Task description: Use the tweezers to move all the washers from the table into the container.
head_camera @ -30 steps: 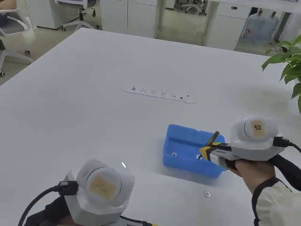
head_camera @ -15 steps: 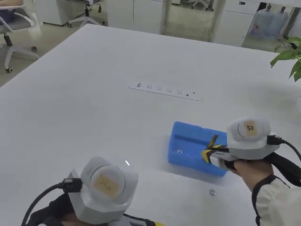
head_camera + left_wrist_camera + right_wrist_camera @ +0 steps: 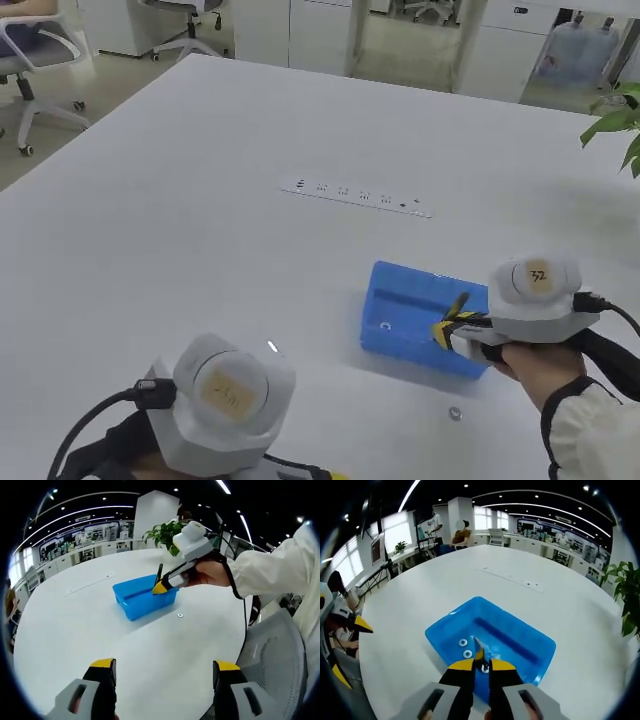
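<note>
The blue container (image 3: pixel 400 300) sits on the white table, with a washer (image 3: pixel 386 326) inside it. One more washer (image 3: pixel 455 413) lies on the table just in front of it. My right gripper (image 3: pixel 443 328) is over the container's right part, shut on thin dark tweezers (image 3: pixel 459 303). In the right gripper view the tweezers (image 3: pixel 478 649) point down into the container (image 3: pixel 520 635), near three washers (image 3: pixel 463 642) on its floor. My left gripper (image 3: pixel 164 665) stands open and holds nothing; it faces the container (image 3: pixel 132 602) and the loose washer (image 3: pixel 180 615).
A flush power strip (image 3: pixel 355 196) runs across the table beyond the container. Potted plant leaves (image 3: pixel 620 125) reach in at the far right. Office chairs (image 3: pixel 40 60) stand past the table's left edge. A person's hand and sleeve (image 3: pixel 570 400) hold the right gripper.
The head camera has shifted, so the whole scene sits a little lower and further right. The right gripper stays over the container with the tweezers. The left gripper has hardly moved.
</note>
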{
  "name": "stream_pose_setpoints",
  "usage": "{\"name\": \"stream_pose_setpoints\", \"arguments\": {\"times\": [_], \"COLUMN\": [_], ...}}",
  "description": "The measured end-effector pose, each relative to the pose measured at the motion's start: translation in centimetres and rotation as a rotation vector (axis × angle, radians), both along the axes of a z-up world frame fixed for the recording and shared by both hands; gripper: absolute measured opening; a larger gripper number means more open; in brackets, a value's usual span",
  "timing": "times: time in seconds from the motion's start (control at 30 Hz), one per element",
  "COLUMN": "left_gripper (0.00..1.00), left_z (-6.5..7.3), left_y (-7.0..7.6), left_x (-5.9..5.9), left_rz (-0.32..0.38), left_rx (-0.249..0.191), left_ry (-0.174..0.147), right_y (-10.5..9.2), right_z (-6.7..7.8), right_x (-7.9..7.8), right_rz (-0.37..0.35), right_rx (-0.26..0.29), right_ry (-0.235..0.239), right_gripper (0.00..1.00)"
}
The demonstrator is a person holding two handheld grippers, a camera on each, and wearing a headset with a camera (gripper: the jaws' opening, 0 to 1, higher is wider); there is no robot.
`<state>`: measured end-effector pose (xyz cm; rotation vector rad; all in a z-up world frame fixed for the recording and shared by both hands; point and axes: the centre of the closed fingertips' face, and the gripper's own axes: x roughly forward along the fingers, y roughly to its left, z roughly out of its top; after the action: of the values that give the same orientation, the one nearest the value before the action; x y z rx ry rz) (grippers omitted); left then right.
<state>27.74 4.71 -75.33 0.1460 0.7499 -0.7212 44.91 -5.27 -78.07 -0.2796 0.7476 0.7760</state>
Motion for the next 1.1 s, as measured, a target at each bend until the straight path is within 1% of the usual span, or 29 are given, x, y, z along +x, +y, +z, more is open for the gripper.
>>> {"name": "stream_pose_setpoints", "arguments": {"times": [0.1, 0.23, 0.3, 0.33, 0.4, 0.5, 0.67, 0.77, 0.87, 0.93, 0.97, 1.1], "left_gripper": [0.80, 0.80, 0.80, 0.80, 0.80, 0.80, 0.80, 0.80, 0.80, 0.80, 0.80, 0.80], "left_z": [0.0, 0.1, 0.2, 0.3, 0.3, 0.4, 0.4, 0.4, 0.5, 0.4, 0.4, 0.3], "left_y": [0.0, 0.0, -0.1, -0.2, -0.2, -0.4, -0.6, -0.7, -0.7, -0.6, -0.6, -0.7], "left_x": [0.1, 0.1, 0.1, 0.1, 0.1, 0.0, -0.2, -0.1, -0.1, -0.2, -0.2, -0.2], "left_rz": [0.000, 0.000, -0.006, -0.008, -0.010, -0.012, -0.018, -0.015, -0.015, -0.016, -0.016, -0.016], "left_rx": [0.002, -0.003, 0.002, 0.003, 0.001, -0.002, 0.000, -0.004, -0.005, -0.003, -0.001, -0.004], "left_ry": [-0.002, -0.006, -0.010, -0.013, -0.014, -0.015, -0.019, -0.022, -0.024, -0.024, -0.023, -0.022], "right_y": [0.0, -0.3, -0.5, -0.5, -0.9, -1.3, -2.0, -2.5, -2.8, -2.8, -2.9, -3.4], "right_z": [0.7, 2.4, 3.2, 3.4, 4.4, 5.3, 6.2, 6.7, 7.0, 7.1, 7.1, 6.5], "right_x": [-0.1, -0.3, -0.5, -0.5, -0.7, -1.2, -2.1, -2.6, -3.4, -3.7, -4.3, -5.5], "right_rz": [-0.005, -0.031, -0.039, -0.041, -0.056, -0.069, -0.079, -0.083, -0.083, -0.081, -0.079, -0.064], "right_rx": [0.019, 0.064, 0.082, 0.085, 0.107, 0.133, 0.156, 0.152, 0.160, 0.163, 0.165, 0.150], "right_ry": [-0.008, -0.042, -0.056, -0.059, -0.080, -0.089, -0.104, -0.125, -0.128, -0.128, -0.125, -0.113], "right_gripper": [0.06, 0.06, 0.06, 0.06, 0.06, 0.06, 0.06, 0.06, 0.06, 0.06, 0.06, 0.06]}}
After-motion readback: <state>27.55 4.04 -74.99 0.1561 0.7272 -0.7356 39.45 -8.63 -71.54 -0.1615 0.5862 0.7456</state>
